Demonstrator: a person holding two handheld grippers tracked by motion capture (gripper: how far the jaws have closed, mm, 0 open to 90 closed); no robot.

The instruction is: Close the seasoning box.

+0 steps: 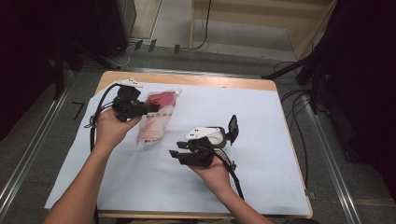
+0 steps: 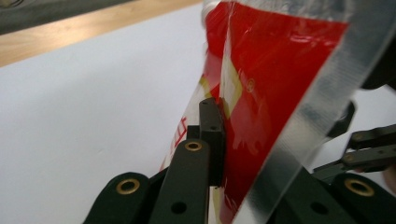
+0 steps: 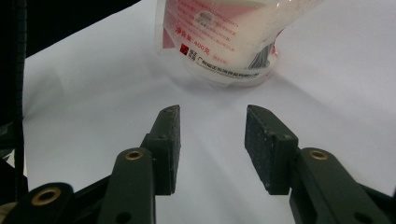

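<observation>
A wooden counter (image 1: 187, 79) stands under a white sheet (image 1: 261, 154) that covers most of its top, leaving a bare wood strip along the edge beyond the tools. Grey floor (image 1: 42, 140) surrounds it, with metal rails (image 1: 28, 154) running along both sides. Black cables (image 1: 299, 112) trail across the floor at the right. Past the far edge stands pale wooden furniture (image 1: 261, 18); dark drapes (image 1: 364, 70) close in both sides.
</observation>
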